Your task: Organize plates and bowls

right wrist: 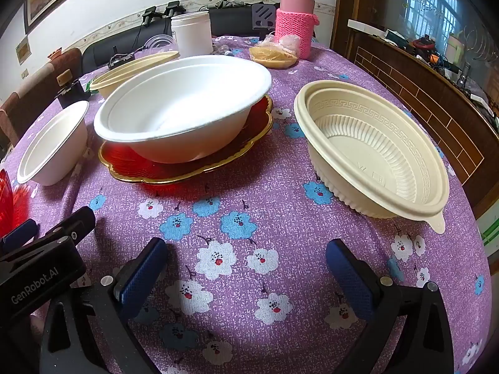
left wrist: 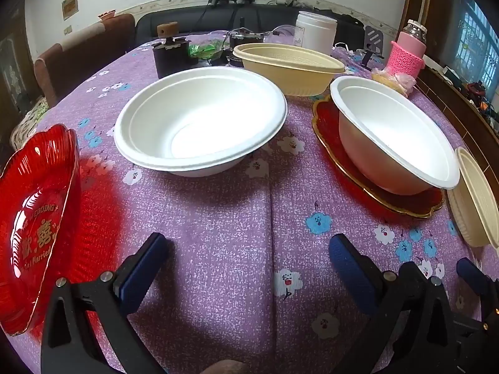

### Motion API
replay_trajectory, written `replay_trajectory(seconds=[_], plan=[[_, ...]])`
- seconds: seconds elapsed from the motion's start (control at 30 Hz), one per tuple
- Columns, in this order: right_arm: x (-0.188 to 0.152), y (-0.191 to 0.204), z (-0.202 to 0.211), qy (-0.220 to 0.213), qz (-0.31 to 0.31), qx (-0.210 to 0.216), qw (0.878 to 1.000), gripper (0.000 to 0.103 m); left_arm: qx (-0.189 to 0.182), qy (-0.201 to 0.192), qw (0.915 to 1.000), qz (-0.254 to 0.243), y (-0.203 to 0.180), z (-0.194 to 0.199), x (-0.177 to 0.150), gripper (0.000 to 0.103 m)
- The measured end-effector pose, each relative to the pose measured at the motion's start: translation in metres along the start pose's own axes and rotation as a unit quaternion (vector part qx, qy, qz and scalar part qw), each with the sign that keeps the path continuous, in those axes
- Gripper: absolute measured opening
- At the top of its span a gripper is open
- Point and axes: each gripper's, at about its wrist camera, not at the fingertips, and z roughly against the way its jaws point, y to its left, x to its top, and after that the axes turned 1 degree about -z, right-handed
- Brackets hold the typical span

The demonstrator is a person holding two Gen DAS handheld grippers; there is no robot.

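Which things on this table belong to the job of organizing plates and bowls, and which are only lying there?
For the job:
- white bowl on the cloth
- white bowl on the red plate
- red plate with gold rim
- red plate at the left edge
- two cream bowls

Only lying there:
- pink bottle
- white jar
- bagged food
- black holder

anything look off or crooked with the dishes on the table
Yes: the white bowl on the gold-rimmed red plate sits tilted, off-centre toward one edge. A second red plate at the table's left edge leans up rather than lying flat. Nothing looks spilled or broken.
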Motion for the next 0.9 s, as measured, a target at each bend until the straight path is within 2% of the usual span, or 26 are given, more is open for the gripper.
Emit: replay_trajectory(seconds=[0.9], plan=[[0.0001,0.0,0.0,0.001,0.0,0.0,1.0,0.102,0.006,0.002,1.0,-0.001,-0.002,-0.002,0.0012,0.103]])
